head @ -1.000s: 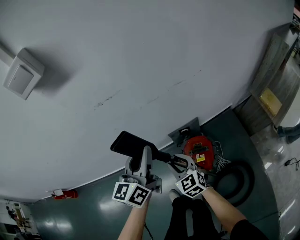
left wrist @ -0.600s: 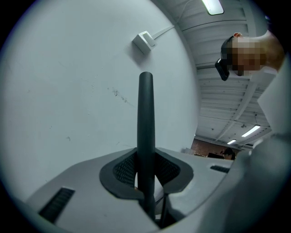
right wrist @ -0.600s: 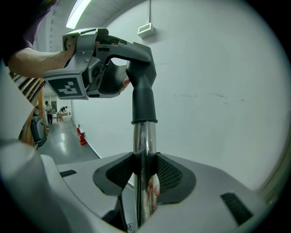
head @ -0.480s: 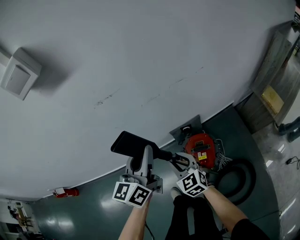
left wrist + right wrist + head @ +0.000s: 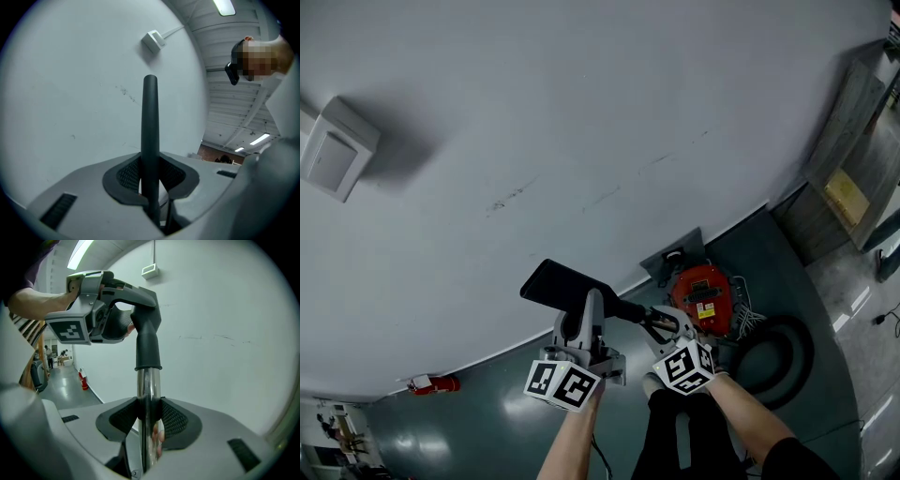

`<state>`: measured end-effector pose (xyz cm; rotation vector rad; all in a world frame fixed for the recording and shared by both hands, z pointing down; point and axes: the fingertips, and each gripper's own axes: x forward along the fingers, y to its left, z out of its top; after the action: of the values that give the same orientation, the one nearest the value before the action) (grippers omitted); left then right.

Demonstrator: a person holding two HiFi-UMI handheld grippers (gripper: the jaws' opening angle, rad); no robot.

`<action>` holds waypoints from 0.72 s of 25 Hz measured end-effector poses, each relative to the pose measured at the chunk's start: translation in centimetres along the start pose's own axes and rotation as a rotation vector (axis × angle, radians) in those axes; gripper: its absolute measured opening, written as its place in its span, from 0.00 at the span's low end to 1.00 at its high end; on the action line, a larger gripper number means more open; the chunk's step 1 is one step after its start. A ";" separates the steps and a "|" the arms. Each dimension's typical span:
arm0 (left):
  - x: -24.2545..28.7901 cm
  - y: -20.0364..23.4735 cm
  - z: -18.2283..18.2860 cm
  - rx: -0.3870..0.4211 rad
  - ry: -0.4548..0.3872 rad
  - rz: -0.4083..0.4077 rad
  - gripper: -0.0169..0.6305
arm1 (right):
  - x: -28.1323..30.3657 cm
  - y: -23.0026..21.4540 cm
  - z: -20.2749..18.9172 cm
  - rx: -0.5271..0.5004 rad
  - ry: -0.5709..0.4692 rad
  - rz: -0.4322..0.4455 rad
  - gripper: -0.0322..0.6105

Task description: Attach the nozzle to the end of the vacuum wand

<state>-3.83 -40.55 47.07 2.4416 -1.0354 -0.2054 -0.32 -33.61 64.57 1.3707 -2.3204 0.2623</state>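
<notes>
In the head view my left gripper is shut on the black flat nozzle, held up in front of the white wall. My right gripper is shut on the vacuum wand just beside it. The right gripper view shows the chrome wand pinched between my right gripper's pads. The nozzle's black collar sits over the wand's top end, with the left gripper clamped on the nozzle above. In the left gripper view the nozzle stands edge-on between my left gripper's pads.
A red vacuum body sits on the grey floor against the wall, with a black hose coiled to its right. A wall box is mounted at upper left, a red fire extinguisher stands at lower left, and a wooden cabinet at right.
</notes>
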 end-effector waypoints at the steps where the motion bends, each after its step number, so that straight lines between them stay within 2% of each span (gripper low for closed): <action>1: -0.3 0.0 0.0 0.003 -0.009 0.005 0.15 | 0.1 0.0 0.0 0.000 0.002 0.001 0.30; 4: -0.6 -0.5 -0.1 0.046 -0.012 0.002 0.15 | 0.2 -0.1 0.0 -0.008 0.006 -0.004 0.30; 11: 0.7 0.4 -0.3 -0.009 0.026 -0.025 0.15 | 0.2 0.2 0.1 -0.041 0.011 0.003 0.30; 18: -0.4 0.6 -0.5 -0.007 -0.030 -0.003 0.15 | 0.4 0.2 0.0 -0.029 0.017 0.012 0.30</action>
<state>-4.31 -40.42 47.76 2.4408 -1.0416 -0.2470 -0.70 -33.82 64.82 1.3365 -2.3105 0.2421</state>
